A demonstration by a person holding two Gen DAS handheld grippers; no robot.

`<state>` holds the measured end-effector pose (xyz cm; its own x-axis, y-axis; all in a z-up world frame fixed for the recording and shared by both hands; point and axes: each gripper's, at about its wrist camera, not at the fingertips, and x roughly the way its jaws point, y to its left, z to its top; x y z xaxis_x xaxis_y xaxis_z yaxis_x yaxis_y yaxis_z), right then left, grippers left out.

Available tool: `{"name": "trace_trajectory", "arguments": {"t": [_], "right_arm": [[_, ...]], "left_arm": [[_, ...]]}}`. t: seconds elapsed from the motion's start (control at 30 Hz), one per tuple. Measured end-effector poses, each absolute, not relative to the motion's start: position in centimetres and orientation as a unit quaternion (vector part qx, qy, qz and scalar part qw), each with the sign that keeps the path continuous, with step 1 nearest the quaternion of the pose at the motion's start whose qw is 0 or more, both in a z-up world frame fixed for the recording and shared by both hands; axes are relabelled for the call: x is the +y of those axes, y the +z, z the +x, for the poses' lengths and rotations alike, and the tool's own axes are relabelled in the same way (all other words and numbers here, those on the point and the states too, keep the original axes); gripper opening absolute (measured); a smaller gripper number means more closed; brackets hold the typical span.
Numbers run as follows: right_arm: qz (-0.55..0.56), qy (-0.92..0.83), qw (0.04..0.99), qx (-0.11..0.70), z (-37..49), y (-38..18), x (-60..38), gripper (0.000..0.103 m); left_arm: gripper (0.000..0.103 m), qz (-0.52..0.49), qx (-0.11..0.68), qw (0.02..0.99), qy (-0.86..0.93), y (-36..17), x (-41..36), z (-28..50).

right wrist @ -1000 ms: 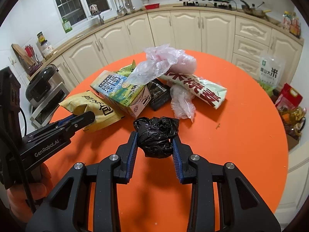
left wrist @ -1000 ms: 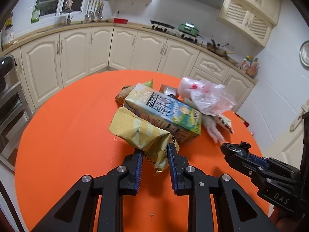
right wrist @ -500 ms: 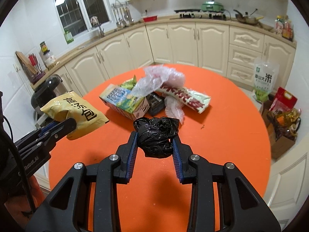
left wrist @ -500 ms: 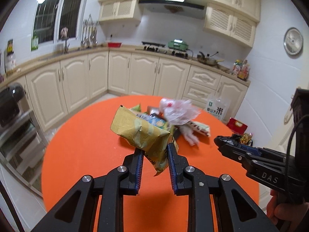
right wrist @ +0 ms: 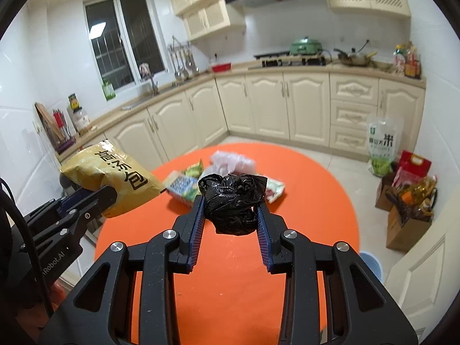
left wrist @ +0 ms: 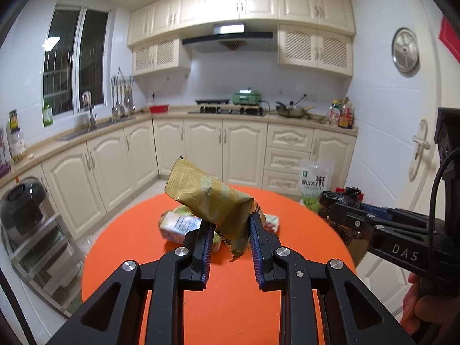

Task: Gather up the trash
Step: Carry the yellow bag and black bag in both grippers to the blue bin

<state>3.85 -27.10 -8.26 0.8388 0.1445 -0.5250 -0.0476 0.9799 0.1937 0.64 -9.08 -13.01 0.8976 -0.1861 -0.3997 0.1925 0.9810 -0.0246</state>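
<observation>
My left gripper [left wrist: 231, 224] is shut on a crumpled yellow snack bag [left wrist: 207, 195], held up in the air above the round orange table [left wrist: 224, 302]. The same yellow bag [right wrist: 115, 178] shows at the left of the right wrist view. My right gripper [right wrist: 231, 207] is shut on a wadded black plastic bag [right wrist: 231, 204], also lifted off the table; that black wad [left wrist: 342, 197] shows at the right in the left wrist view. More trash lies at the table's far side: a milk carton [right wrist: 181, 188], a clear plastic bag [right wrist: 233, 161] and a white wrapper [right wrist: 274, 189].
Cream kitchen cabinets [left wrist: 244, 146] run behind the table. A rice bag [right wrist: 383, 146], a red box [right wrist: 414, 164] and cardboard boxes [right wrist: 405, 224] stand on the floor at the right. A blue bin rim [right wrist: 371, 261] shows beside the table. A black cooker [left wrist: 23, 212] sits on a shelf at the left.
Both grippers rose and drew back from the trash pile, carrying the yellow bag and the black wad. The table and the remaining trash look smaller and lower in both views.
</observation>
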Motion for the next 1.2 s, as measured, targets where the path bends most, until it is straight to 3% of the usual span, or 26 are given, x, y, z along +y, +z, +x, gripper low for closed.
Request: {"name": "trace_trajectory", "arguments": {"t": [0.5, 0.87, 1.2], "right_arm": [[0.114, 0.001, 0.968, 0.226, -1.6, -5.2, -34.4, 0.032], [0.152, -0.072, 0.959, 0.226, -3.6, -6.6, -44.5, 0.032], [0.183, -0.139, 0.937, 0.263, -3.0, -10.5, -53.9, 0.032]], "left_arm": [[0.02, 0.036, 0.171, 0.971, -0.162, -12.9, -15.4, -6.4], [0.02, 0.053, 0.2, 0.951, -0.229, -14.8, -22.2, -5.0], [0.02, 0.056, 0.254, 0.924, -0.279, -16.7, -28.9, 2.0]]}}
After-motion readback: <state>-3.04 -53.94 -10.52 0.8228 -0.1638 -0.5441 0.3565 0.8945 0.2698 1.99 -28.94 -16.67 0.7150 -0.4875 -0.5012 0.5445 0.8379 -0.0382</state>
